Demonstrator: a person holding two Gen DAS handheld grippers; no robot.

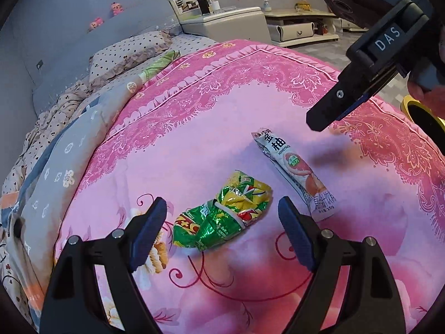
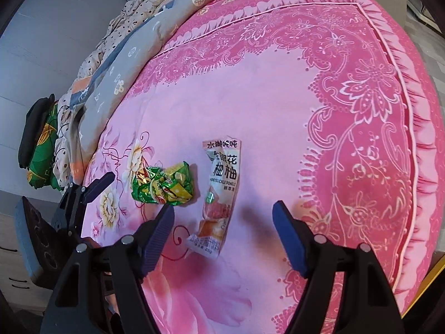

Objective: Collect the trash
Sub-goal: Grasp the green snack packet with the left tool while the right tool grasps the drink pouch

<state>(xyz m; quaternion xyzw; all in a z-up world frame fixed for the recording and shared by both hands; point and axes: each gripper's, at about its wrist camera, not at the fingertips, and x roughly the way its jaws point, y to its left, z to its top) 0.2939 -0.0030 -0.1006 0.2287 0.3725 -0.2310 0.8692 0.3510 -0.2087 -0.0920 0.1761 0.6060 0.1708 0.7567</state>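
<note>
Two pieces of trash lie on the pink floral bedspread [image 1: 222, 97]. One is a crumpled green and yellow wrapper [image 1: 222, 217] [image 2: 164, 186]; the other is a long white and pink drink sachet [image 1: 292, 172] [image 2: 222, 189] just to its right. My left gripper [image 1: 222, 207] hovers open over the green wrapper, one blue pad on each side, neither touching it. In the right wrist view my right gripper [image 2: 224, 213] is open above the sachet's lower half, its pads apart from it. Each gripper shows in the other's view: the right gripper [image 1: 322, 117] at the upper right, the left gripper [image 2: 105, 179] at the left.
A dotted pillow [image 1: 133, 53] and rumpled quilts [image 1: 55, 144] lie along the bed's left side. A white nightstand [image 1: 222, 22] and a low cabinet [image 1: 300, 25] stand beyond the bed. A yellow-rimmed black bin [image 1: 422, 114] sits past the bed's right edge. A green cushion [image 2: 41, 156] lies far left.
</note>
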